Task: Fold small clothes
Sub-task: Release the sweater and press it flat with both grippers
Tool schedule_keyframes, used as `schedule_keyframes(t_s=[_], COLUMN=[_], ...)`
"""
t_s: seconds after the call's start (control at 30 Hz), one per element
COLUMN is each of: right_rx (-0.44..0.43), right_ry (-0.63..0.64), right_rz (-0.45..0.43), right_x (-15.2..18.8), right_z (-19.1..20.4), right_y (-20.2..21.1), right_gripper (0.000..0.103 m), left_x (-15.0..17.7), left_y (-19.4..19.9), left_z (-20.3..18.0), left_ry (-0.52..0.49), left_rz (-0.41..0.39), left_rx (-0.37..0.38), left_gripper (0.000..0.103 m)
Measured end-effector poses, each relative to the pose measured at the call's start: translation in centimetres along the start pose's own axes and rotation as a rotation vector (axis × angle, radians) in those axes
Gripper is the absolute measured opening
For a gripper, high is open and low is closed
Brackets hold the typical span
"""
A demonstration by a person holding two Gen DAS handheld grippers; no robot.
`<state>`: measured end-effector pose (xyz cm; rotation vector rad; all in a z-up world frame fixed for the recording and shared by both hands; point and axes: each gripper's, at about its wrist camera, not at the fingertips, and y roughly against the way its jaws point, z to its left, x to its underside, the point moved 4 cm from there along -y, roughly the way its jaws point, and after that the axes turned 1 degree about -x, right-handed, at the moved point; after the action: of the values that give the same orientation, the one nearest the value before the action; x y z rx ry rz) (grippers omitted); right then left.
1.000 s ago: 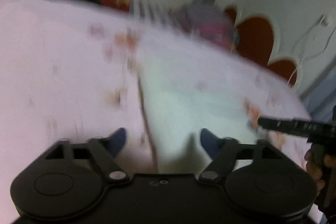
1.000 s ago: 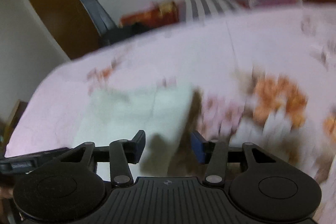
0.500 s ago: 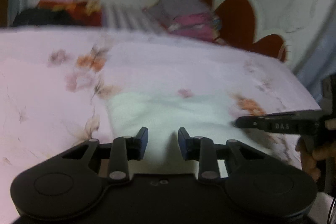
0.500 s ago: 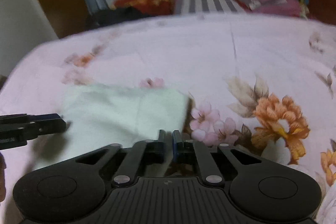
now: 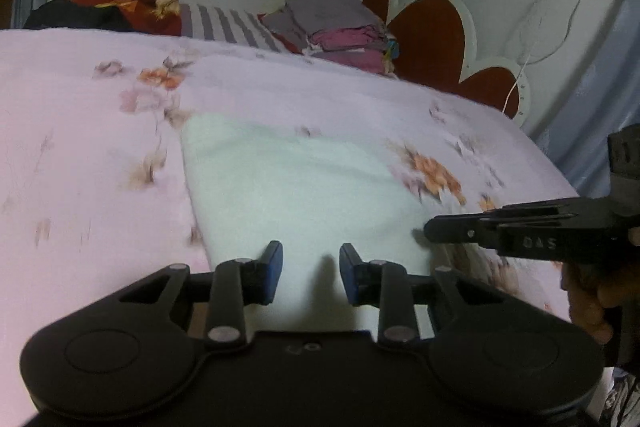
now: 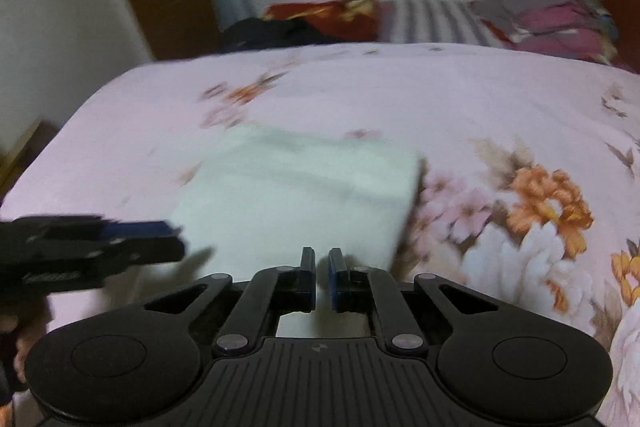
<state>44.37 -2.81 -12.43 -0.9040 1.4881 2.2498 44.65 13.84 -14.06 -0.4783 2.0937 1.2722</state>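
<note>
**Near edge of the cloth lined up for a fold**

Pale green cloth [image 5: 296,183] lying flat on the floral bedsheet [image 5: 80,147], near hem just ahead of both tools. Left gripper [image 5: 311,273] parted, poised over the near edge, nothing held. Right gripper [image 6: 322,277] almost closed, a thin gap showing, nothing visibly pinched. Seemingly between folds, with the grasp not yet made. Next move likely calls for dropping onto the hem, pinching both near corners evenly, then lifting together toward the far edge to avoid a skewed crease
</note>
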Motion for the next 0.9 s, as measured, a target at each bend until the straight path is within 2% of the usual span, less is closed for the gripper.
schedule_keyframes(t_s=[0.07,0.13,0.17,0.27,0.4,0.6,0.77,0.9], right_rx=[-0.023,-0.014,-0.007,-0.029,-0.014,-0.002,-0.001,0.008], right_ry=[0.019,0.038,0.031,-0.008,0.005,0.021,0.030,0.012], right_rz=[0.030,0.055,0.066,0.081,0.103,0.079,0.079,0.059], right_x=[1.6,3.4,4.3,6.3,8.7,9.8,10.1,10.6], right_z=[0.9,1.5,1.5,1.6,2.0,1.9,1.9,2.0], right_y=[0.4,0.6,0.8,1.5,2.1,2.4,3.0,5.9], right_gripper=[0.007,0.007,0.007,0.007,0.007,0.007,0.007,0.007], left_x=[1.5,3.0,3.7,5.5,7.4,8.4,8.8,9.0], left_y=[0.8,1.7,2.2,3.6,3.9,4.4,4.5,6.0], left_z=[-0.8,-1.2,-1.3,-1.9,-2.4,-3.0,-4.1,-5.4], left_ry=[-0.017,0.007,0.014,0.026,0.040,0.056,0.025,0.015], left_rz=[0.005,0.006,0.006,0.008,0.042,0.020,0.026,0.026], left_rx=[-0.034,-0.044,-0.066,-0.094,-0.130,-0.192,-0.244,-0.271], left_gripper=[0.029,0.029,0.025,0.025,0.025,0.025,0.025,0.025])
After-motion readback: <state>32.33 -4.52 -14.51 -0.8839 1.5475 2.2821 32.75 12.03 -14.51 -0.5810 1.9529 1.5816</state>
